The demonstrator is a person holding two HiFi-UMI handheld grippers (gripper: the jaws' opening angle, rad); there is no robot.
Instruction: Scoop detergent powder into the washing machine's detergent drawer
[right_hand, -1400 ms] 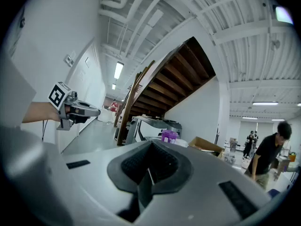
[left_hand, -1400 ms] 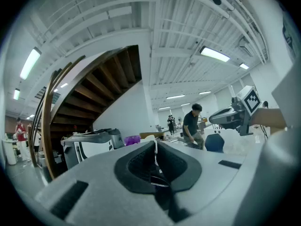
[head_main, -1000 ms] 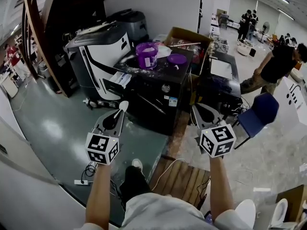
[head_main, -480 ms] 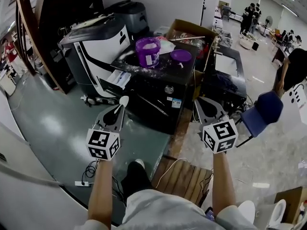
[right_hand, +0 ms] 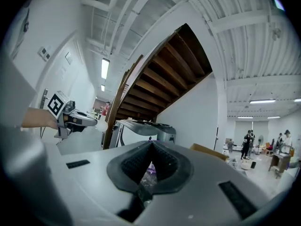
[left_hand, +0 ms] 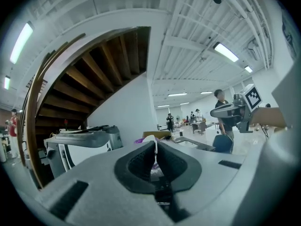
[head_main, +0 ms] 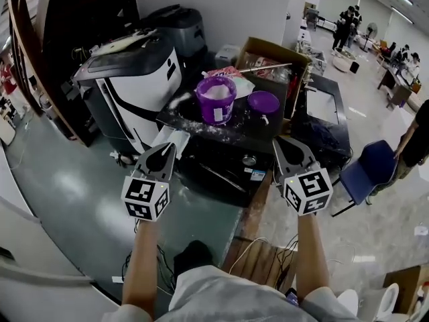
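The left gripper (head_main: 169, 147) was clamped on a thin white scoop (left_hand: 154, 149) and the right gripper (head_main: 281, 143) was closed on nothing, both held just before the black washing machine (head_main: 221, 170), which carried 1 purple detergent tub (head_main: 216, 100).

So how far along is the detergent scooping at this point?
Done: the purple lid is off and lies beside the open tub of white powder, and the drawer is pulled out. In hand: the left gripper is shut on a thin white scoop, short of the tub; the right gripper is shut, empty. Left: scooping and tipping powder into the drawer, whose contents I can't see.
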